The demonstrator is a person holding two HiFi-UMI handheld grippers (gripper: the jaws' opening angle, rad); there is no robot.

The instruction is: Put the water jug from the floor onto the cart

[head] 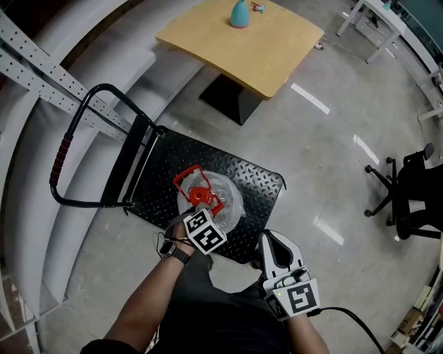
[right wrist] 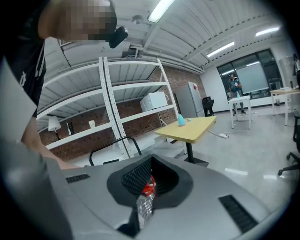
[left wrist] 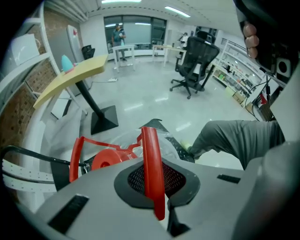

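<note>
A clear water jug [head: 223,202] with a red cap [head: 201,196] and a red carrying handle [head: 187,181] is over the near end of the black cart deck [head: 256,181]; I cannot tell if it rests on it. My left gripper [head: 205,213] points steeply down and is shut on the red handle [left wrist: 151,159], which runs between its pads. My right gripper [head: 271,240] hangs to the right of the jug, off the cart's near edge, jaws together and holding nothing. Through its narrow slit [right wrist: 147,192] a bit of the jug shows.
The cart's black push handle [head: 69,148] with a red grip stands at its left end. White shelving [head: 34,76] runs along the left. A yellow table [head: 256,48] with a teal object [head: 239,14] stands beyond the cart. A black office chair [head: 415,193] is at the right.
</note>
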